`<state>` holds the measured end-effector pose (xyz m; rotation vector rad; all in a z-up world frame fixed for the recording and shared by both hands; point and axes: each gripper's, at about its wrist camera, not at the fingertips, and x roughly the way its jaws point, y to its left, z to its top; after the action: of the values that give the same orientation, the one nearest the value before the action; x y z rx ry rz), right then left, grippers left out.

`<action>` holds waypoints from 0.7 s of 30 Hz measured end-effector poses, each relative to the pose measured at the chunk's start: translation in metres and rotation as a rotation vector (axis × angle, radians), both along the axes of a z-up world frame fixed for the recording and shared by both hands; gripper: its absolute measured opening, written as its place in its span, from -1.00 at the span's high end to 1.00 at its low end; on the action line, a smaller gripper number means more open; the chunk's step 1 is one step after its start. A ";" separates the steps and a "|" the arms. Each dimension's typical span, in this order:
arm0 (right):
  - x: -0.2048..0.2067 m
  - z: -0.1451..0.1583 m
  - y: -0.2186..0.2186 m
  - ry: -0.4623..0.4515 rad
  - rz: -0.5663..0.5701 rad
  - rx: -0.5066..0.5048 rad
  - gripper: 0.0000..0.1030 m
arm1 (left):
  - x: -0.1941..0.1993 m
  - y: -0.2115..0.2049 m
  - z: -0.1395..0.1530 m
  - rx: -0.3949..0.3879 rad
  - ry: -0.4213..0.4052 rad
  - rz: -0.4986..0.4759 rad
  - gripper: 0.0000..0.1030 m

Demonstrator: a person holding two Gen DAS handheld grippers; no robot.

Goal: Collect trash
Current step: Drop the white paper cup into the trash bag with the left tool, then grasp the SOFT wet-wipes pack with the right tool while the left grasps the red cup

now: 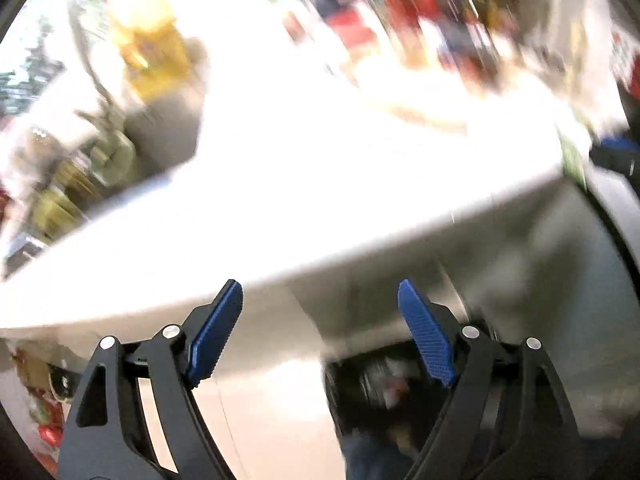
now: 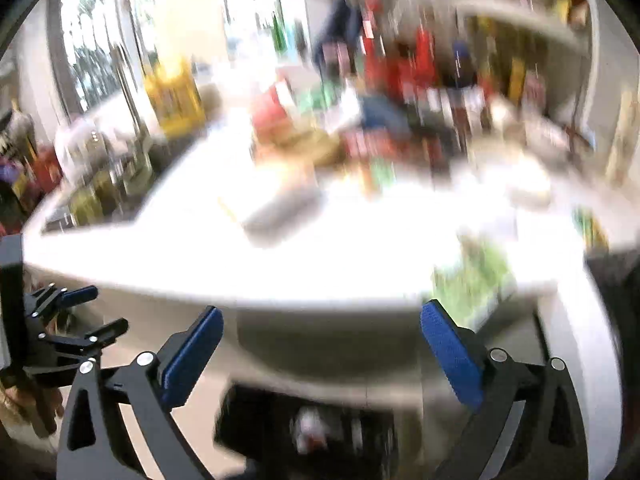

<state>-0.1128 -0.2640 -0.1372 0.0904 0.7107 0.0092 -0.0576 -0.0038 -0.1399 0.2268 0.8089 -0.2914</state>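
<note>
**Both grippers empty over the bin, counter waiting**

Biggest thing in view is the white counter point(image 2: 304, 256), a broad bright slab that fills the middle of both wrist views, with its front edge running just above the fingertips. Everything is smeared with motion blur, so detail is thin. Along the back of it sits a crowd of bottles and packets point(image 2: 404, 92), reds and blues mostly, too blurred to name one by one. Nearer the front lies a pale flat item point(image 2: 280, 210), and at the right corner something green point(image 2: 476, 276) hangs at the counter's edge; either may be trash to fetch, though I can't tell for sure.

Now below the counter: a dark bin point(image 2: 280, 420) stands on the floor, lined in black, with pale and reddish scraps inside point(image 2: 310, 428). That's where collected trash is ending up, and it explains why both tools tilt downward here, aimed at its mouth.

The right gripper point(image 2: 322, 354) is spread wide with nothing between its blue pads. The left gripper point(image 1: 320, 330) is likewise spread and empty, hanging above the same bin point(image 1: 376, 392); it also shows at the left edge of the right wrist view.

My read: a drop-off looks done, and the next job is reaching back up to the counter for another piece.
</note>
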 end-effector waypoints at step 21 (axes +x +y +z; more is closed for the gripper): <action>0.177 -0.038 0.056 0.109 0.309 -0.130 -0.90 | 0.066 0.045 0.028 -0.175 0.025 0.188 -0.75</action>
<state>0.0645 -0.2081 -0.1750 -0.1449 0.8272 0.2551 0.0086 0.0416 -0.1118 -0.0175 0.8181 -0.1867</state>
